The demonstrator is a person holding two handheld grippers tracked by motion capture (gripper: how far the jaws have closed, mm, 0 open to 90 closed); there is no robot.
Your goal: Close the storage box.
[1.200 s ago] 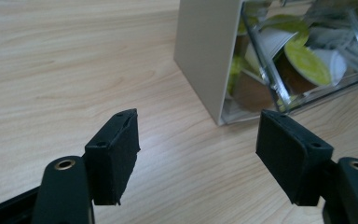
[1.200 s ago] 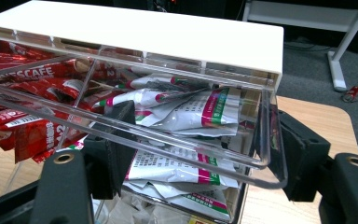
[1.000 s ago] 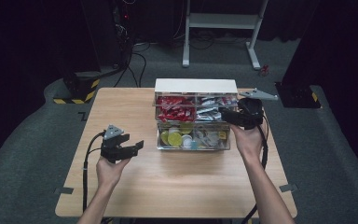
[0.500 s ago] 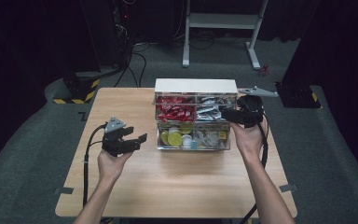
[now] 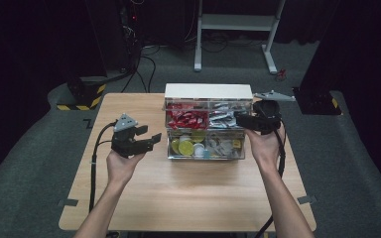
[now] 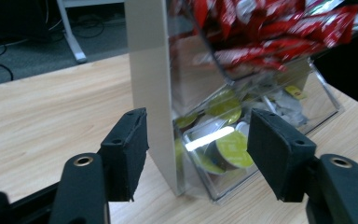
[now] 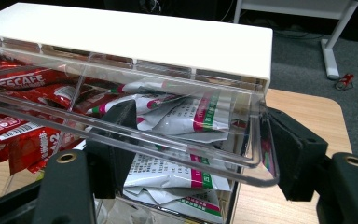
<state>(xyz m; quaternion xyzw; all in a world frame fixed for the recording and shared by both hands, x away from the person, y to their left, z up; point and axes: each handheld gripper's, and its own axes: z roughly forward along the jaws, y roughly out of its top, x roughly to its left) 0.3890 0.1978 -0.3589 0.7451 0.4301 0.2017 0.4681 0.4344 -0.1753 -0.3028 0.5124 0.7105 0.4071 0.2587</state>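
A clear two-drawer organizer with a white top stands at the table's middle. Its upper drawer is tilted out and holds red packets and white sachets. The lower drawer holds yellow-green capsules. My right gripper is open at the upper drawer's right end, its jaws either side of the clear front corner. My left gripper hovers open just left of the organizer, facing its white side wall, with nothing between its jaws.
Bare wooden table lies in front of the organizer and to its left. Behind the table are a white desk frame, floor cables and a yellow-black striped base.
My left gripper has moved forward and slightly right, closer to the organizer's left side. The right gripper has hardly shifted at the upper drawer.
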